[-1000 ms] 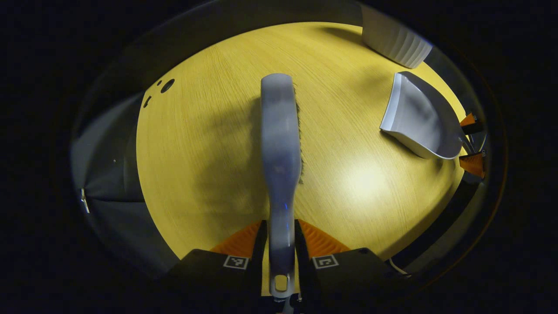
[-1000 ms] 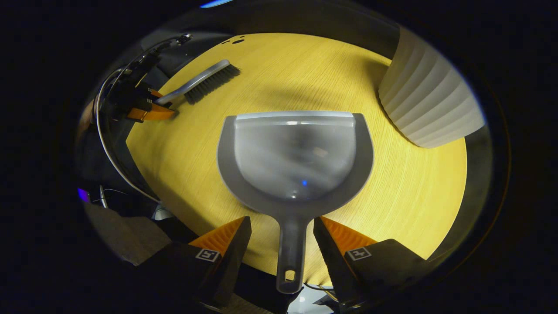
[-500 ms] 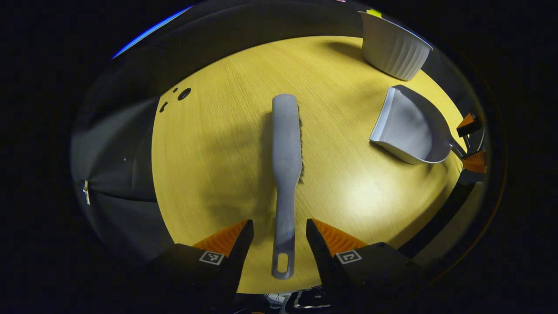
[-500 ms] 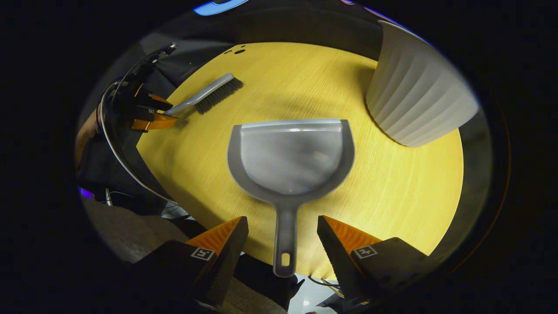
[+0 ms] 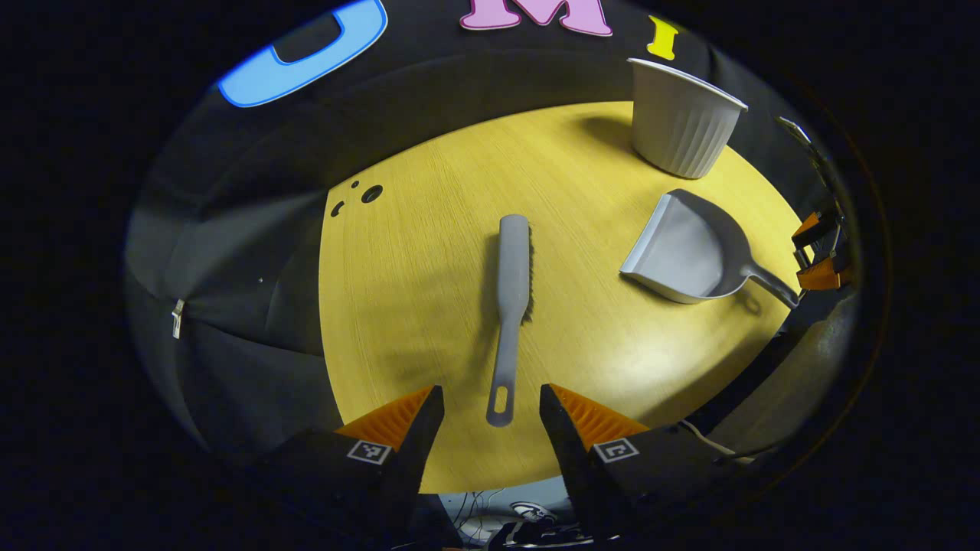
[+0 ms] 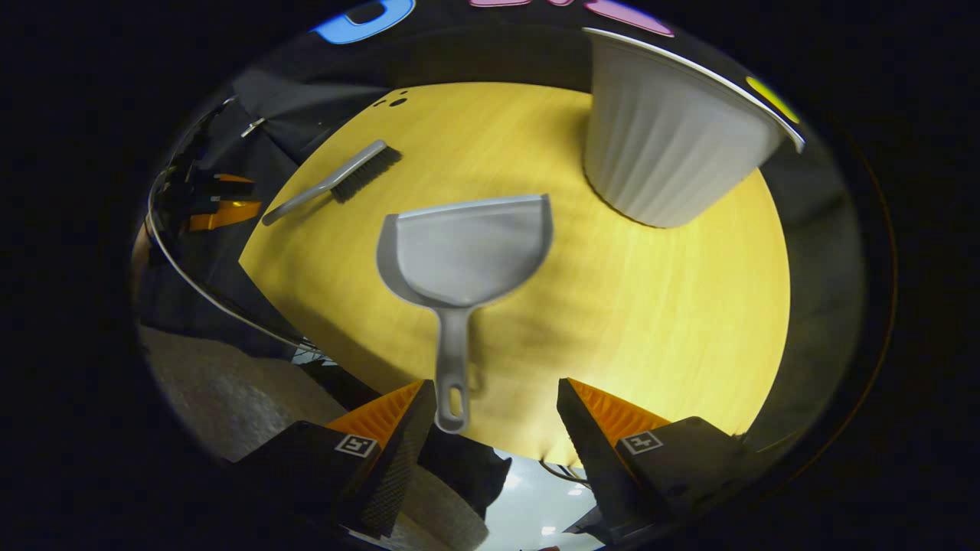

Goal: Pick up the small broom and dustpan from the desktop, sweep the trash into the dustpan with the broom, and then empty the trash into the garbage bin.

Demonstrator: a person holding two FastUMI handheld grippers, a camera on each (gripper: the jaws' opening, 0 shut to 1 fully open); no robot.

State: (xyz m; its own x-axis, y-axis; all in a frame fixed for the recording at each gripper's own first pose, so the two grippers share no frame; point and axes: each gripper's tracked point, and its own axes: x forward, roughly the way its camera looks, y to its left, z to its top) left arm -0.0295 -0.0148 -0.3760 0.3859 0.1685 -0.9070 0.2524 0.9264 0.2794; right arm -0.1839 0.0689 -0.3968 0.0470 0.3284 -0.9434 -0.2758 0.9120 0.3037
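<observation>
Basically both tools lay flat on the round wooden counter (image 5: 429, 306), neither one held. Left claw (image 5: 486, 413) stood apart, jaws either side of the broom (image 5: 511, 283) handle's end without touching it; the handle's hang-hole sat just ahead of the tips. Broom lay lengthwise along the claw's axis, bristles on its right edge, so lined up for a straight regrasp, I'd say.

Right claw (image 6: 490, 409) was also apart. Dustpan (image 6: 463, 256) sat on the counter ahead of it, handle pointing back toward the claw but offset to the left finger (image 6: 390, 417); handle end looked just at that finger's tip, contact or not I couldn't tell. Pan mouth faced away, toward the far side of the counter.

White ribbed garbage bin (image 6: 666, 145) stood upright on the counter's far right, just beyond the dustpan. Close placement made sense for a short dump.

Judgement: no trash visible on the counter, and the pan looked empty, so the sweep-and-dump part looked done, tools parked.

Hard to make out:
- bin contents, hidden by its wall in both views
- bristle side of the broom, mostly under the back in the left gripper view
- other claw at each view's edge, small and dark
- small dark holes (image 5: 366, 195) near the counter's far left edge, purpose unclear
</observation>
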